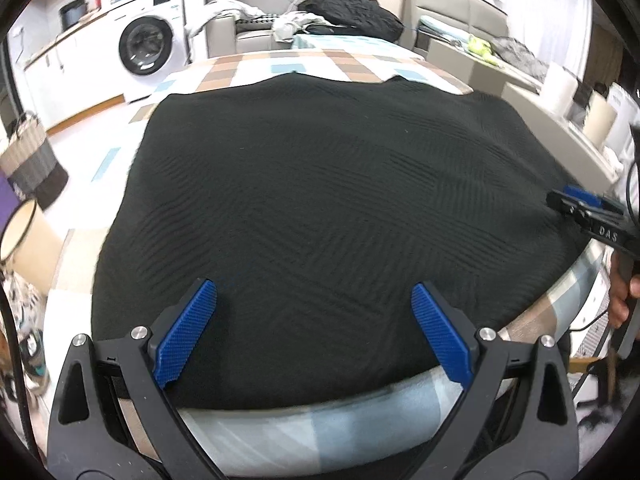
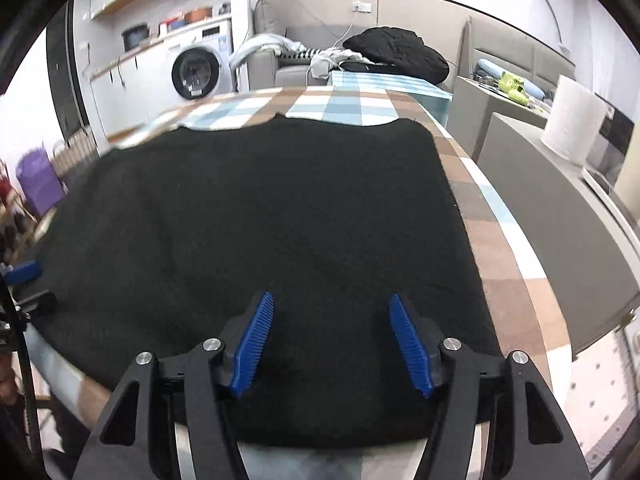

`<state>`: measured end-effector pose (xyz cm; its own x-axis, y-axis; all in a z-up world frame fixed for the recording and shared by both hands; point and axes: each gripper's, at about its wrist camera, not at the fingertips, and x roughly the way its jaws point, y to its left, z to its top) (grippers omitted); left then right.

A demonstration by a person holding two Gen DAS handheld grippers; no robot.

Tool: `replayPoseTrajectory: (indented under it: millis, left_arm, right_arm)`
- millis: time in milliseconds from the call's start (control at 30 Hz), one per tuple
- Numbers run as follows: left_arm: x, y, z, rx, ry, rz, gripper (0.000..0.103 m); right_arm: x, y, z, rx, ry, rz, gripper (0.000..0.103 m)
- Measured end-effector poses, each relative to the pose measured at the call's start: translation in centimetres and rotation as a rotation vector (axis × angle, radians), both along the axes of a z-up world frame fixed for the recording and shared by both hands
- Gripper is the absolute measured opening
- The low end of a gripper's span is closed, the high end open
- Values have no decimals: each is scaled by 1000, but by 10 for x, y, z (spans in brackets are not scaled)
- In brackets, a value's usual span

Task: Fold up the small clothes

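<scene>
A black knitted garment [image 1: 320, 200] lies spread flat on the checked table [image 1: 288, 65]; in the right wrist view the same garment [image 2: 256, 232] fills the middle. My left gripper [image 1: 314, 292] hovers over its near edge, jaws wide apart, nothing between the blue pads [image 1: 188, 332]. My right gripper [image 2: 331, 304] stands open above the garment's near right part, its blue pads [image 2: 252, 344] clear of the cloth. The right gripper [image 1: 584, 216] also shows at the far right of the left wrist view, held by a hand [image 1: 624, 300]. The left gripper's blue tip [image 2: 24, 272] peeks in at the left edge of the right wrist view.
A second black bundle [image 2: 396, 56] and pale clothes lie at the table's far end. A washing machine [image 1: 152, 48] stands back left, a woven basket [image 1: 30, 160] on the floor left. A paper roll [image 2: 572, 120] sits on the grey counter [image 2: 560, 208] to the right.
</scene>
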<state>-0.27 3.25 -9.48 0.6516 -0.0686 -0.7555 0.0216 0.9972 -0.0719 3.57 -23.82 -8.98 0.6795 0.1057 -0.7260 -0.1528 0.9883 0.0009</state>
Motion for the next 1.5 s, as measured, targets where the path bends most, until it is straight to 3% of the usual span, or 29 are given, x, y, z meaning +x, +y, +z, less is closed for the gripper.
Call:
replayPoseTrajectory:
  millis: [233, 400, 633, 800, 900, 1100, 1200, 1233, 1333, 1500]
  left_arm:
    - [-29, 39, 14, -140, -8, 127, 97]
    - [-50, 65, 12, -231, 50, 221, 97]
    - [-52, 85, 1, -396, 118, 249, 97]
    - [-45, 97, -2, -466, 47, 281, 97]
    - [-37, 96, -3, -446, -11, 317, 97]
    - [-11, 86, -6, -349, -68, 361, 78]
    - [2, 87, -8, -340, -73, 388, 56]
    - [5, 87, -9, -330, -69, 398, 40]
    - [10, 89, -10, -325, -74, 395, 24]
    - [3, 94, -1, -290, -117, 368, 18]
  right_arm:
    - [-7, 21, 6, 146, -23, 94, 66]
    - [-18, 51, 5, 164, -29, 186, 67]
    - [-30, 79, 2, 137, -41, 271, 69]
    - [-29, 83, -2, 152, -31, 279, 69]
    - [-28, 84, -2, 156, -33, 285, 69]
    - [-25, 83, -4, 150, -38, 285, 69]
    - [-24, 82, -4, 152, -44, 280, 69]
    - [-23, 82, -3, 150, -46, 276, 69]
    - [-25, 81, -2, 134, -60, 261, 69]
    - [-26, 74, 2, 85, -89, 220, 69]
